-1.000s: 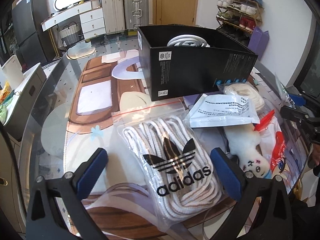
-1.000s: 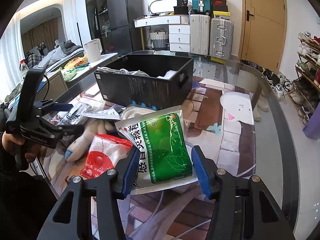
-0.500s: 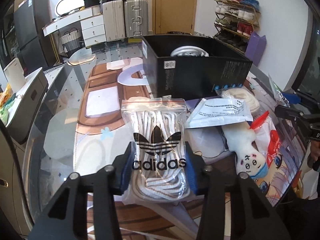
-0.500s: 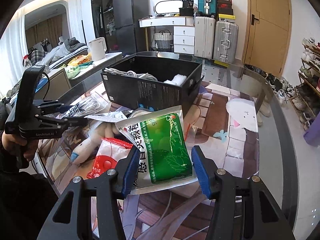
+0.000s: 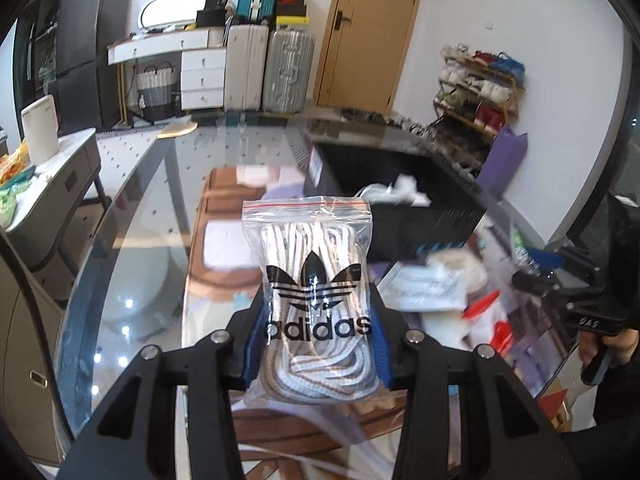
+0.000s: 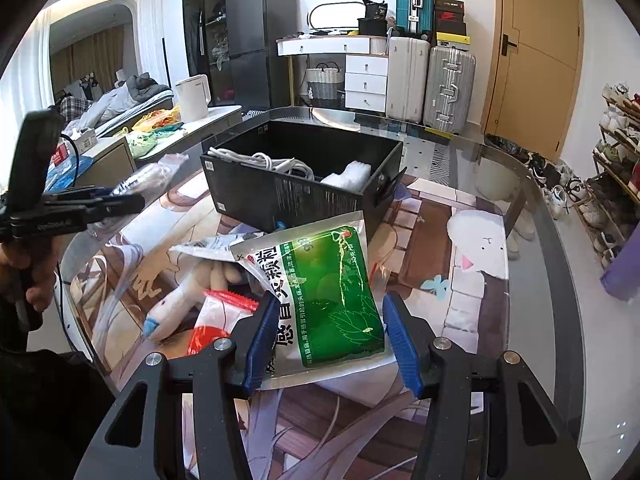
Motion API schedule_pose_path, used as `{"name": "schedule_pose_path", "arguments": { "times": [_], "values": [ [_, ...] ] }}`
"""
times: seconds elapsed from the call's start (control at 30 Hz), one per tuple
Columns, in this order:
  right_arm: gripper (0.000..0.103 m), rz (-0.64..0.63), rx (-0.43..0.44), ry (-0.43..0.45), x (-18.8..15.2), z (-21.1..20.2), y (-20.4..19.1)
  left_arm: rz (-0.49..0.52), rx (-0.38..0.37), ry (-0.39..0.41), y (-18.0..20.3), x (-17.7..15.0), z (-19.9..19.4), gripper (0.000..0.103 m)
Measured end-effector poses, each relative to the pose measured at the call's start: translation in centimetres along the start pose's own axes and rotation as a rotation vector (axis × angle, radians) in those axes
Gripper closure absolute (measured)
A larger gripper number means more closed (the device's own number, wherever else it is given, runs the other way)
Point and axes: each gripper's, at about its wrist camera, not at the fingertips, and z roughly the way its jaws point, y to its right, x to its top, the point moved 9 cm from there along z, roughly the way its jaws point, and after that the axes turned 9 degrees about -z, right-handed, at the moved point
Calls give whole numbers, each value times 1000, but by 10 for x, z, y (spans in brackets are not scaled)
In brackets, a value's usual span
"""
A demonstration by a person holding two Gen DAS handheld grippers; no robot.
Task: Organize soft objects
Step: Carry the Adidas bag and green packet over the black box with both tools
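Note:
My left gripper (image 5: 318,344) is shut on a clear zip bag of white laces with an adidas logo (image 5: 314,280) and holds it up off the table, short of the black box (image 5: 404,216). It also shows at the left of the right wrist view (image 6: 132,200). My right gripper (image 6: 330,340) holds a green and white sachet (image 6: 332,292) between its blue pads, above the table. The black box (image 6: 304,192) holds a white cable (image 6: 268,162) and a white soft wad (image 6: 350,172).
On the glass table (image 6: 520,208) lie a white plush toy (image 6: 176,304), a red and white packet (image 6: 216,316) and a white paper packet (image 5: 428,288). Suitcases (image 6: 432,76), drawers and a shoe rack (image 5: 476,88) stand behind.
My left gripper closed on the adidas lace bag and lifted it off the table. My right gripper rose a little, the green sachet still in it.

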Motion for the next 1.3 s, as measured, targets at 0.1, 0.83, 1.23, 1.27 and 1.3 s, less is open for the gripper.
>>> {"name": "schedule_pose_path", "arguments": {
  "times": [0.1, 0.83, 1.23, 1.27, 1.3],
  "values": [
    [49, 6, -2, 14, 7, -2, 2, 13, -16, 24, 11, 9, -5, 60],
    [49, 6, -3, 72, 65, 14, 17, 55, -41, -16, 60, 65, 38, 60],
    [49, 44, -31, 87, 90, 38, 32, 67, -34, -57, 76, 81, 79, 60],
    [49, 49, -34, 86, 91, 41, 34, 69, -29, -63, 76, 81, 83, 60],
    [49, 53, -32, 87, 92, 43, 34, 68, -26, -71, 75, 81, 85, 60]
  ]
}}
